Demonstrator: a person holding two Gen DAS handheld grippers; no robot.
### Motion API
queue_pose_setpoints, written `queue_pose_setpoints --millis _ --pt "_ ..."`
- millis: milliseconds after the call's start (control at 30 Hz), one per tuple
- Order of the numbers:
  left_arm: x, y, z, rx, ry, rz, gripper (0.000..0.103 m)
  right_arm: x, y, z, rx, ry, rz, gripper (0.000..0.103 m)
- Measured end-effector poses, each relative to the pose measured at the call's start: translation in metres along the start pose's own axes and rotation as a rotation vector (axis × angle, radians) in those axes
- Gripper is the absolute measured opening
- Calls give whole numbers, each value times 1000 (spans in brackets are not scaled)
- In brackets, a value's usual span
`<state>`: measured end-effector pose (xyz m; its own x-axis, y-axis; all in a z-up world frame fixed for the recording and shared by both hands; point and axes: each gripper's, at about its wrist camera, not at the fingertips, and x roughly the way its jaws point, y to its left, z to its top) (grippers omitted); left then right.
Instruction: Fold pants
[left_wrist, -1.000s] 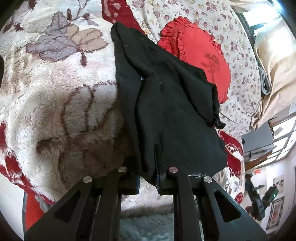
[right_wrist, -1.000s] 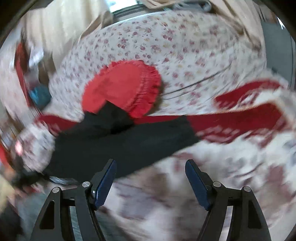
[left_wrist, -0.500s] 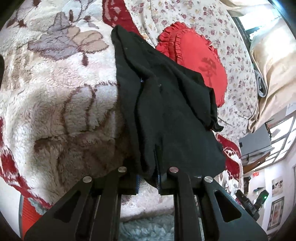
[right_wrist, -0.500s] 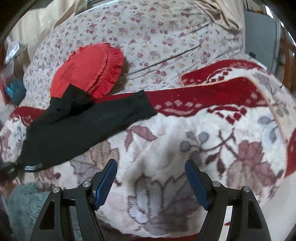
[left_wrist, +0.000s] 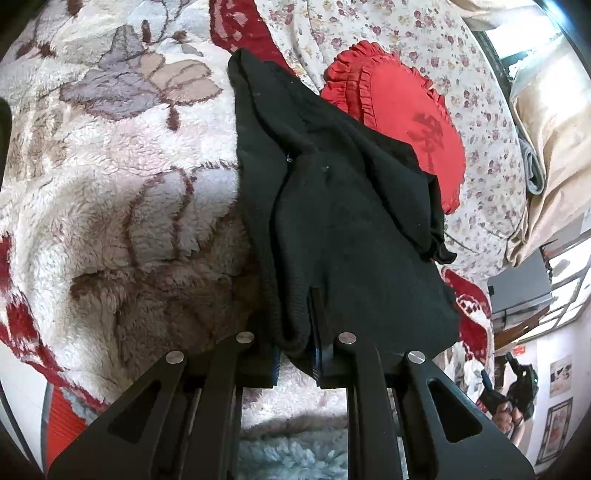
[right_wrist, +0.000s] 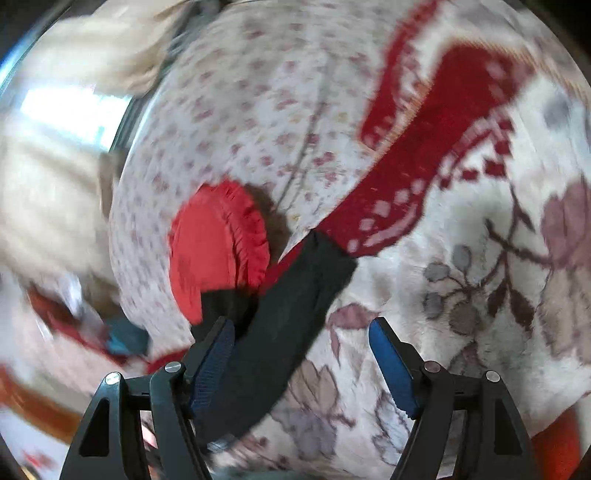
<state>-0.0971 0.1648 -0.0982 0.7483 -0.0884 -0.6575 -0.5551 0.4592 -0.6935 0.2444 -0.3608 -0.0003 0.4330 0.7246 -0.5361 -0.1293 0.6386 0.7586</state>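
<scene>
Black pants (left_wrist: 343, 206) lie stretched over a fluffy floral blanket (left_wrist: 110, 184), one end over a red frilled cushion (left_wrist: 402, 110). My left gripper (left_wrist: 295, 350) is shut on the near rolled edge of the pants. In the blurred right wrist view the pants (right_wrist: 295, 314) run diagonally from low left to their far end near the cushion (right_wrist: 218, 254). My right gripper (right_wrist: 301, 354) is open and empty just above the blanket (right_wrist: 480, 295), its left finger over the pants.
A flowered quilt (left_wrist: 424, 48) covers the bed beyond the cushion, with beige curtains (left_wrist: 554, 147) and a window at the far right. A pale blue fluffy mat (left_wrist: 291, 454) lies below the left gripper.
The right gripper has swung left and closer to the pants, its view now blurred and tilted. The left gripper keeps its hold and has barely moved.
</scene>
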Motion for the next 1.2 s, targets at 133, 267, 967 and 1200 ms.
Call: queue_pose_setpoints --millis 133,267,967,1200 --pt "1 3 2 -33 5 -13 12 29 -18 14 54 67 66 74" --pt "0 1 1 -42 -2 1 12 77 -25 25 54 145 98 65" --pt "-18 -8 -4 -19 -42 60 8 123 -36 39 -49 127 4 4" --pt "-68 24 -7 -28 -79 54 8 75 -29 -7 -49 224 -44 3"
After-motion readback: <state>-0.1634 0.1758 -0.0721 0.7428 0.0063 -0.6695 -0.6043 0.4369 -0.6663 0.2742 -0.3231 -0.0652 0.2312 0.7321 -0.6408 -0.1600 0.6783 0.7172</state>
